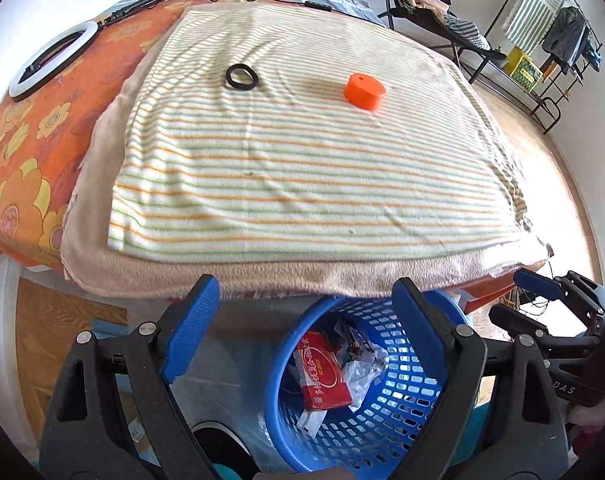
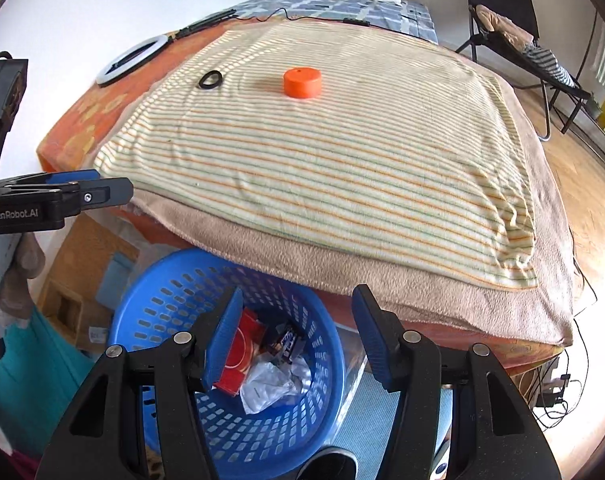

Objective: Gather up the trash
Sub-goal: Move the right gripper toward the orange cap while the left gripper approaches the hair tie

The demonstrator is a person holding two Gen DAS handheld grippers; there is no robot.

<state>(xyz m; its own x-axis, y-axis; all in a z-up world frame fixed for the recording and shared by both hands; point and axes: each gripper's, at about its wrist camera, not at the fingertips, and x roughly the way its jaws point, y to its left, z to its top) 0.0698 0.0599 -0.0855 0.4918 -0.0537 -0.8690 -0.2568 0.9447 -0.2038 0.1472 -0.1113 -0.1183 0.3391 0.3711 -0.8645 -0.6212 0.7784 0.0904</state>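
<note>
Hovering over the basket: both claws hang above a blue perforated basket [image 1: 382, 412] that stands on the floor at the foot of a bed.
Ring light: a white ring light [image 1: 50, 62] lies on the orange flowered cover [image 1: 26, 152] at the bed's far left, its black stem and cable trailing toward the headboard end.
Black ring: a small black ring [image 1: 242, 77] rests on the striped blanket [image 1: 302, 184], left of the orange piece and apart from it.
Orange cap: a squat orange cap [image 1: 364, 91] sits upright on the same blanket, nothing around it.
Left claw: the left claw [image 1: 302, 328] is spread wide and pinches nothing; its blue pads frame the basket's rim.
Basket contents: a red carton [image 2: 238, 364], crumpled clear plastic [image 2: 270, 386] and a dark wrapper [image 2: 288, 342] lie inside.
Right claw: the right claw [image 2: 298, 340] is also spread and bare, held over the basket's right half.
In the way: the tan underblanket's edge [image 2: 342, 276] overhangs the basket's far rim.
Far right: a black folding chair [image 2: 514, 40] with clothes stands on the wood floor beside the bed.
</note>
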